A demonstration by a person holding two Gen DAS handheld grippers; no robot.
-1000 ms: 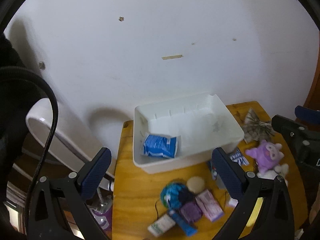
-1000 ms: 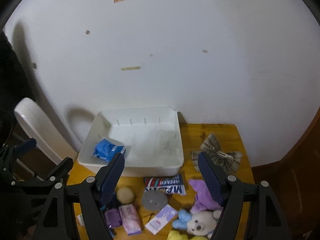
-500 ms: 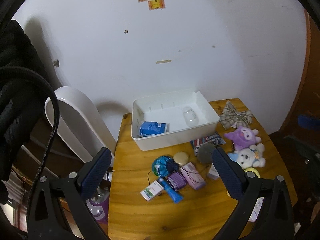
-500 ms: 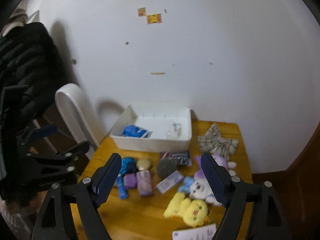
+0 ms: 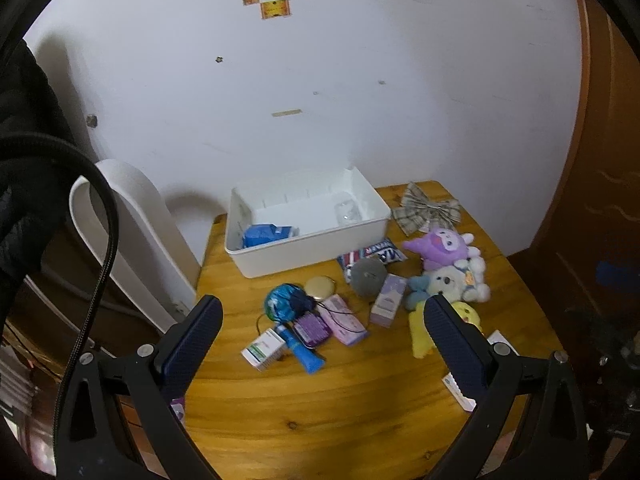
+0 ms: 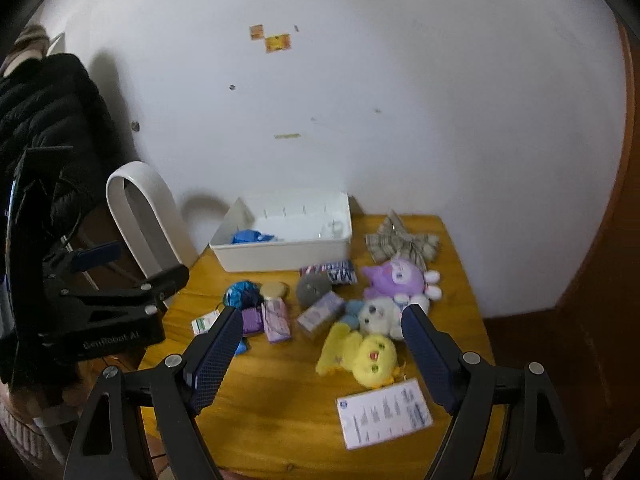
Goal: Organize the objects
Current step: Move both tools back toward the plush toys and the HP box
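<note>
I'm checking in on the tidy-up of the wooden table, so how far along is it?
Early. Done: only a blue packet and a small clear item lie in the white plastic bin. In hand: nothing; the left gripper and right gripper are both open and empty. Left: the plush toys, such as the yellow chick, the plaid bow, boxes and a white card.

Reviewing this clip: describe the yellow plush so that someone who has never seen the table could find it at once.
Start at the white bin against the wall on the wooden table, then come towards the near edge past the purple plush and white bear. The yellow chick plush lies nearest the camera: the only yellow toy.
</note>
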